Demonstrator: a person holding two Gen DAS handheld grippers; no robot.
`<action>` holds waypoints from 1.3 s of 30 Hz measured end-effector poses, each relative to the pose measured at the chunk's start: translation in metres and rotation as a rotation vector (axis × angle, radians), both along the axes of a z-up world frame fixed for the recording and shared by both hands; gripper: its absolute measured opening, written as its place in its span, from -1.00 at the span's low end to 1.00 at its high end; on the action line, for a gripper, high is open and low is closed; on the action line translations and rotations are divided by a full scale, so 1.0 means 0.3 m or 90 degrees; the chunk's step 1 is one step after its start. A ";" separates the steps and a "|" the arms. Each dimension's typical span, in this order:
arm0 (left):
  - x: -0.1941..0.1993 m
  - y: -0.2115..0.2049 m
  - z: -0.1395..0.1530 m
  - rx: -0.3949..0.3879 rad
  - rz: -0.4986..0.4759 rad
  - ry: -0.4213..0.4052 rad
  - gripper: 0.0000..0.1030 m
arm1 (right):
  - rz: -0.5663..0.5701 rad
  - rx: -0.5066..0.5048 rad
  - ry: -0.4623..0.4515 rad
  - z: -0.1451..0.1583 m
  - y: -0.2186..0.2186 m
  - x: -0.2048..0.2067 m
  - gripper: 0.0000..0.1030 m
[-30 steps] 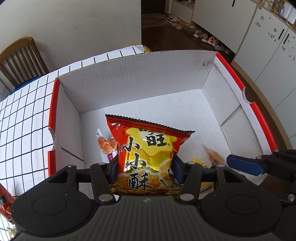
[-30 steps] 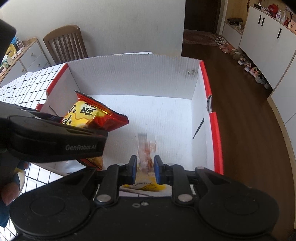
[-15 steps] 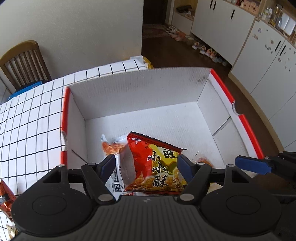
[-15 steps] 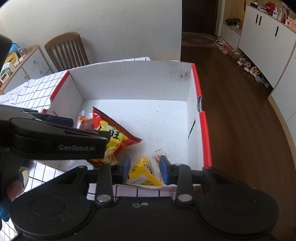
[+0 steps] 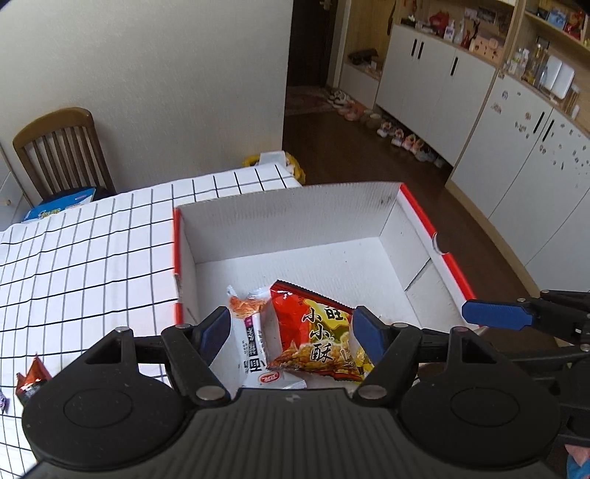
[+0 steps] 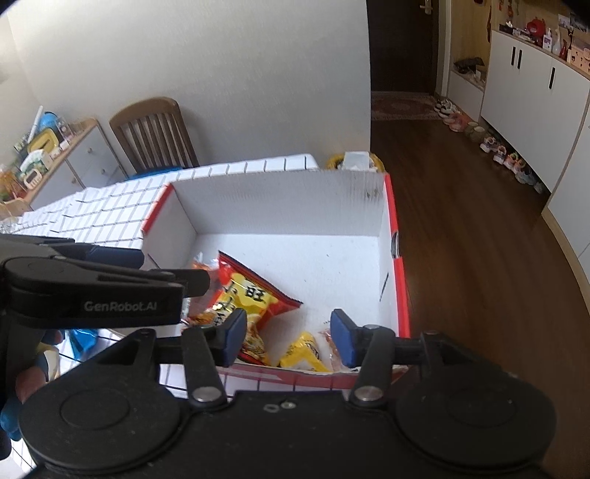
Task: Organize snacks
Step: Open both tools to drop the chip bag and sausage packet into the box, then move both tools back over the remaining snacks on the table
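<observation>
This is a lived-in home, an open dining and entry area. A bench under a white grid-pattern cloth stands near a wooden chair by a plain wall, and on the far right a row of shoes lines the dark wood floor beside tall white cupboards leading to a dark doorway with a rug. On the far left, a low cabinet holds household clutter, and shelves above the cupboards carry jars and ornaments.
</observation>
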State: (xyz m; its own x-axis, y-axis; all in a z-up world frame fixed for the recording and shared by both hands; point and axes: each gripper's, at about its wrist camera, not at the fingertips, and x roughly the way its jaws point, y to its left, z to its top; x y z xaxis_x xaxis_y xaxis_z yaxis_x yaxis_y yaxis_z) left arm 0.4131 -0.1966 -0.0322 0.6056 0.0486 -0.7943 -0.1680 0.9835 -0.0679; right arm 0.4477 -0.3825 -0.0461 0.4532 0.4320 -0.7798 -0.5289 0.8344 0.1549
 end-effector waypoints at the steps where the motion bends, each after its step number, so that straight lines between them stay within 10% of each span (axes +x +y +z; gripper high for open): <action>1: -0.013 0.005 0.011 0.000 0.003 -0.005 0.41 | 0.002 0.004 -0.002 0.004 0.002 -0.005 0.00; 39: -0.703 0.503 0.164 0.005 0.073 -0.146 0.62 | 0.140 0.087 -0.096 0.200 0.351 -0.448 1.00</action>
State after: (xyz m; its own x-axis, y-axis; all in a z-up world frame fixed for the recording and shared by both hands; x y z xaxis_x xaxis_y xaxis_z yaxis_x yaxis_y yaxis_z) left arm 0.2021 -0.0458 0.0170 0.7595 0.1332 -0.6367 -0.2600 0.9594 -0.1095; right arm 0.3133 -0.2771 0.0140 0.4436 0.6289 -0.6385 -0.7203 0.6741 0.1635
